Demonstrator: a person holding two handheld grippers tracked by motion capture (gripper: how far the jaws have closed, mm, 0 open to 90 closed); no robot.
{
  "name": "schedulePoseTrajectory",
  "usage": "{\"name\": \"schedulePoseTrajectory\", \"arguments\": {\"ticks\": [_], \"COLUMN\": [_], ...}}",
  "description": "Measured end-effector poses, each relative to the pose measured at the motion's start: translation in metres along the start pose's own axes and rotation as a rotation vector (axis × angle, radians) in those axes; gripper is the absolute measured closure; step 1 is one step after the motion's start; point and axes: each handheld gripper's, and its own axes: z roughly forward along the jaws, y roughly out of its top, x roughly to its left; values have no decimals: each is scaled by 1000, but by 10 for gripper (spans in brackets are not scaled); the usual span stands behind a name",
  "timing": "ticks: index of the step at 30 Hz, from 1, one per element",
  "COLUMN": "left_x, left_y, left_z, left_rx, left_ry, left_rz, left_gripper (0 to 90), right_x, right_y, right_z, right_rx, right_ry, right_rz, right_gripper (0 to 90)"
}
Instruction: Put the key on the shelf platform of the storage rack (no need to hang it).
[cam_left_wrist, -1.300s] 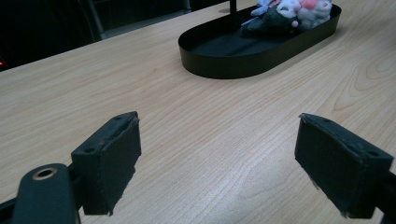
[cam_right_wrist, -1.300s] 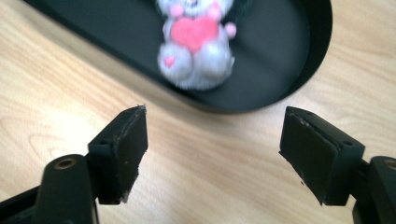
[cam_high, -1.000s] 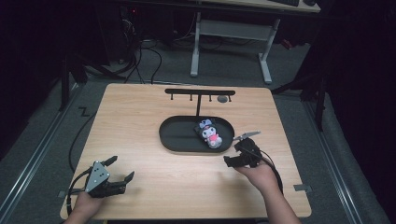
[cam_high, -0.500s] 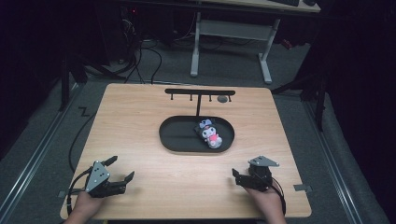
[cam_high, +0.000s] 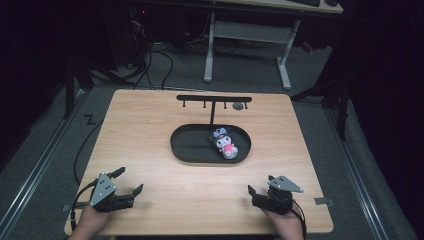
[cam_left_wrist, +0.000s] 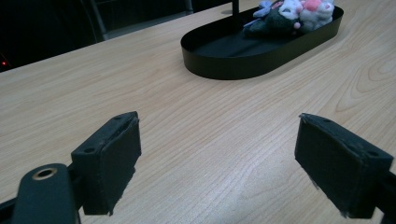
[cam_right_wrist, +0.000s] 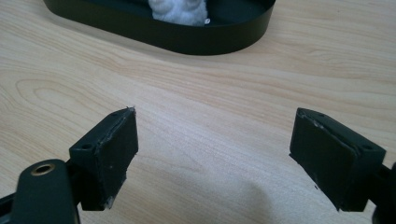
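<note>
Nearest us, the left gripper (cam_high: 126, 189) sits low on the pale wooden tabletop (cam_high: 150, 130), fingers (cam_left_wrist: 106, 158) spread wide with nothing between them. Over on the other side, the right gripper (cam_high: 256, 192) has just been opening its fingers (cam_right_wrist: 105, 154), and they too gape over bare wood. Farther out, the black oval metal tray (cam_high: 190, 150) holds the small plush toy in black, white and pink (cam_high: 223, 143) at its right end. Risk here: a shallow reach could catch the tray wall and shove the tray instead of the toy. Behind stands the black T-shaped hook rack (cam_high: 214, 99).
</note>
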Motion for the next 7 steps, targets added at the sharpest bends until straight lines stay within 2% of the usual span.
{"name": "schedulePoseTrajectory", "arguments": {"ticks": [7], "left_x": [0], "left_y": [0], "left_z": [0], "left_rx": [-3], "left_ry": [-12], "left_rz": [3], "left_gripper": [154], "right_x": [4], "right_y": [-2], "right_z": [-1], "right_rx": [0], "right_ry": [1], "right_rz": [2], "right_gripper": [153]}}
